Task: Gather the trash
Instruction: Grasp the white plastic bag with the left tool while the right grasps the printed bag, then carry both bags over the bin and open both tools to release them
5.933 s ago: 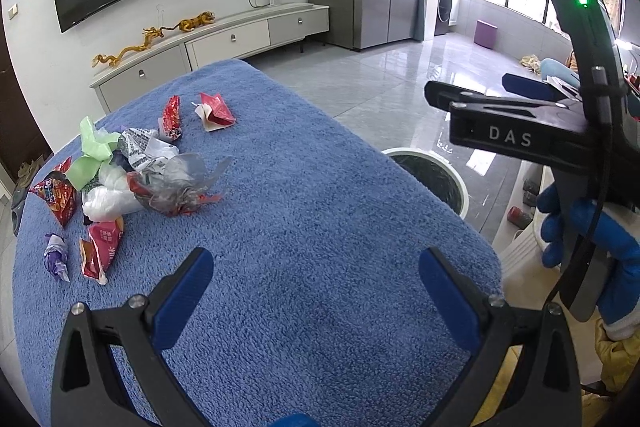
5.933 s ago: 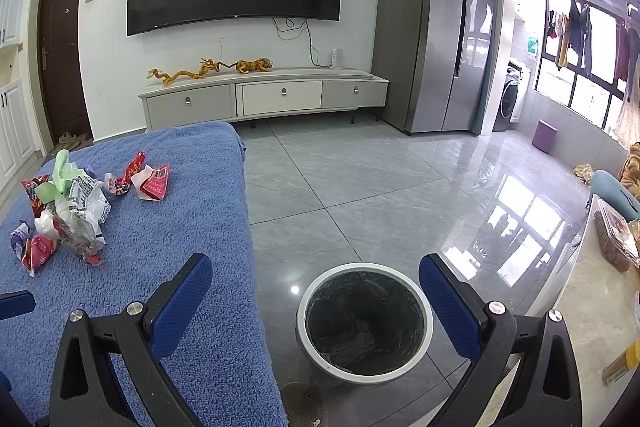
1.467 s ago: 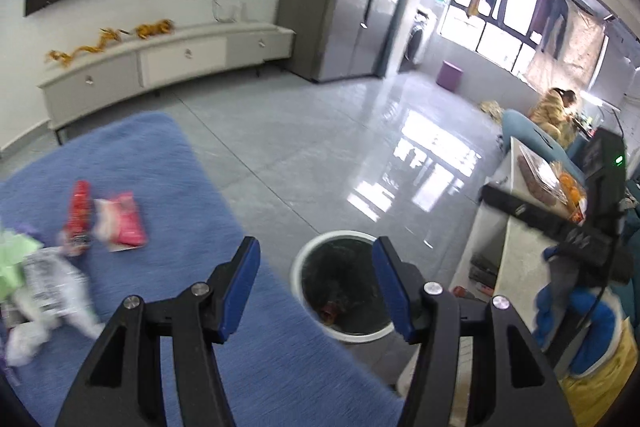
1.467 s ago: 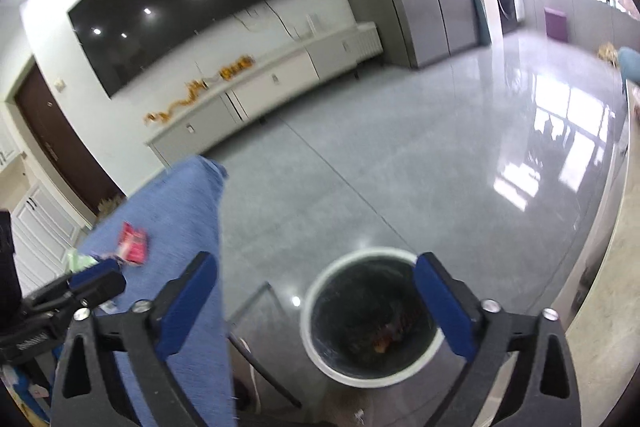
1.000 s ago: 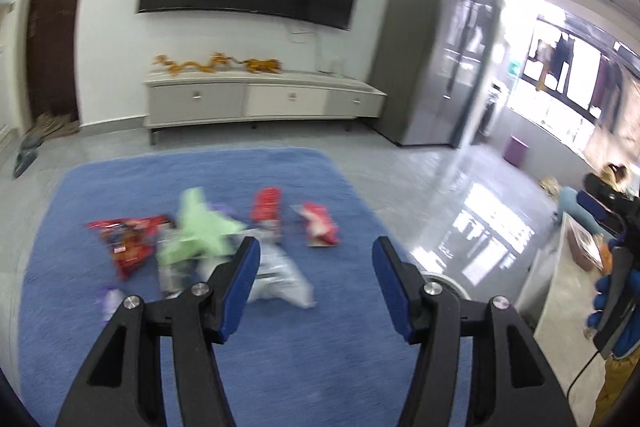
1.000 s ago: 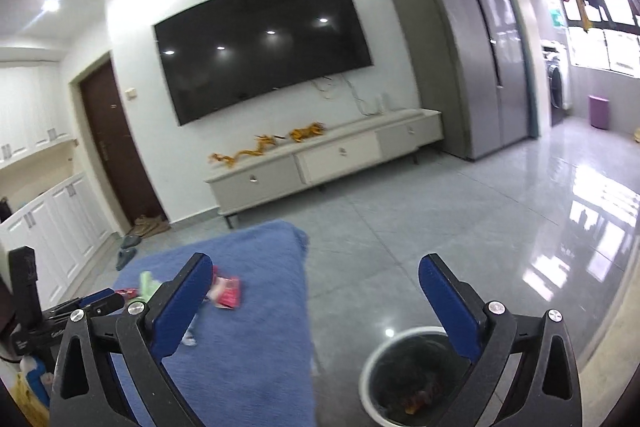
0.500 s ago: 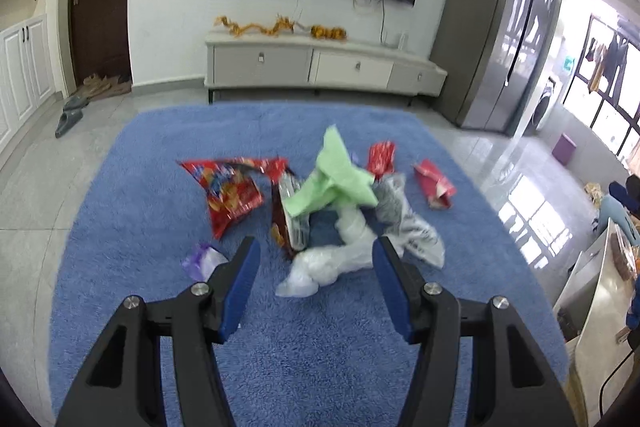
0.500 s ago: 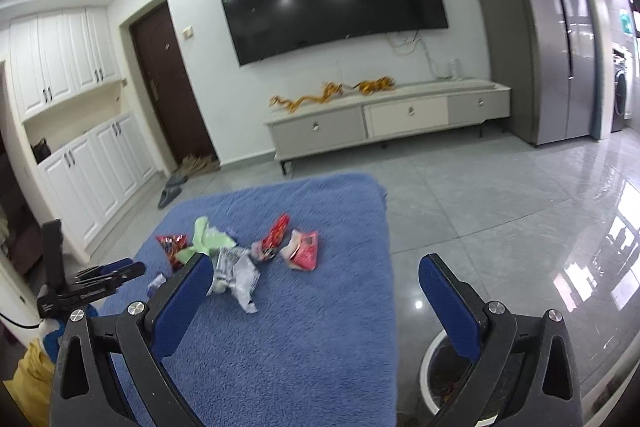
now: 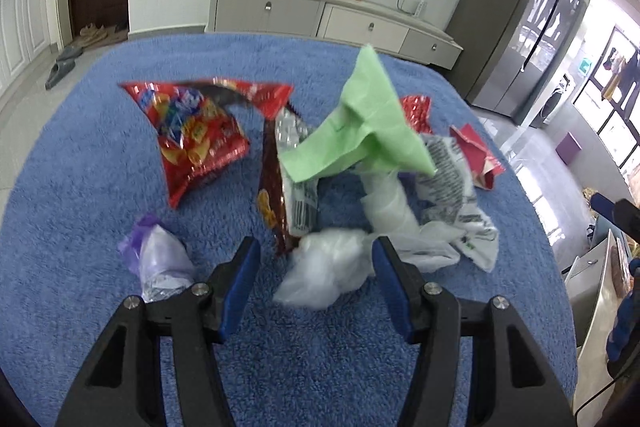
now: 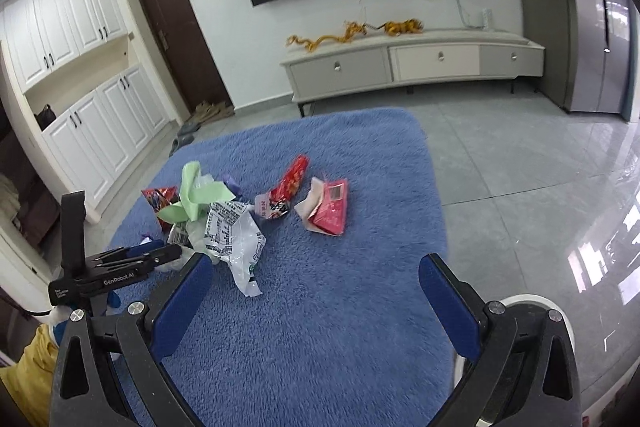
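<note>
A pile of trash lies on the blue towel-covered table [image 9: 72,195]. It holds a green sheet [image 9: 360,131], a red snack bag [image 9: 196,135], a purple wrapper [image 9: 160,259], a printed white bag [image 9: 452,195] and a crumpled clear plastic bag [image 9: 324,271]. My left gripper [image 9: 316,279] hovers low over the pile's near edge, open. The clear bag sits just past its tips, and the pads do not press on it. My right gripper [image 10: 316,287] is wide open and empty over bare towel, right of the pile. A pink packet [image 10: 330,207] and a long red wrapper [image 10: 288,187] lie ahead of it.
The white rim of the trash bin [image 10: 528,301] shows on the floor at the table's right edge. My left gripper [image 10: 136,259] appears at the left of the right wrist view. A TV cabinet [image 10: 400,63] stands across the tiled floor.
Both views have swung from the bin and room to the trash pile. The left gripper has dropped closer, so the clear bag now sits at its tips. The right gripper has lowered over the towel.
</note>
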A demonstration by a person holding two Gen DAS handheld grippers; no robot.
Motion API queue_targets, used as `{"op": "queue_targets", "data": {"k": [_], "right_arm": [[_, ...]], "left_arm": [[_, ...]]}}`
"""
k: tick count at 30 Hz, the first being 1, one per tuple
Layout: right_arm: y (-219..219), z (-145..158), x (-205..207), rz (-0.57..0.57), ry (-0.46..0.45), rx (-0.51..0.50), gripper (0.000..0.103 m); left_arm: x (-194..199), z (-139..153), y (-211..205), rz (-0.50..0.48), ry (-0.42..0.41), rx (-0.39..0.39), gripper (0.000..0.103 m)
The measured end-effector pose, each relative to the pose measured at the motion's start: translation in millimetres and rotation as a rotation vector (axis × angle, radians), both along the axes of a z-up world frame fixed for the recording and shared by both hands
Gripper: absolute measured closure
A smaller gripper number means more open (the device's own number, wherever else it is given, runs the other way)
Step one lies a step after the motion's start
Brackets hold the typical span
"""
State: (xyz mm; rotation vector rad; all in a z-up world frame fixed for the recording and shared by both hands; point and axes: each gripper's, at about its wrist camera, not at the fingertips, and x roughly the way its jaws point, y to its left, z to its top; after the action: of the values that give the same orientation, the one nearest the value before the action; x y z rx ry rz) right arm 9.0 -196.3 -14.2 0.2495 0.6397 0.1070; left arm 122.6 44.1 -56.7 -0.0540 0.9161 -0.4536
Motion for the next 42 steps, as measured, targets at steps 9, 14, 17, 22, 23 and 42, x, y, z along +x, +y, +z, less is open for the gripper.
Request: {"op": "queue_targets", "data": {"k": [9,14,17,22,23,42], "right_arm": [[43,-18,52,0.124,0.045,-0.009,0.000],[64,-30,79,0.177,0.077,0.005,0.000],[74,-39,94,0.199,0.108,0.014,0.000],[78,-55,111,0.207,0.156,0.039,0.013],[77,-57,112,0.205,0.164,0.056,0.027],[51,-27,14,0.268,0.079,0.153,0.057]], "left_arm": [[-16,-3,-7,-0.037,-0.049,0.013,0.058],[-23,-2,-10,-0.055,-0.061,0.013,0.067],[-26,1,-12,-0.056,-0.068,0.008,0.070],[-36,4,-9,-0.058,-0.073,-0.007,0.072],[-38,5,-8,-0.062,-0.073,-0.011,0.072],[-105,45,15,-0.080,-0.126,-0.059,0.072]]}}
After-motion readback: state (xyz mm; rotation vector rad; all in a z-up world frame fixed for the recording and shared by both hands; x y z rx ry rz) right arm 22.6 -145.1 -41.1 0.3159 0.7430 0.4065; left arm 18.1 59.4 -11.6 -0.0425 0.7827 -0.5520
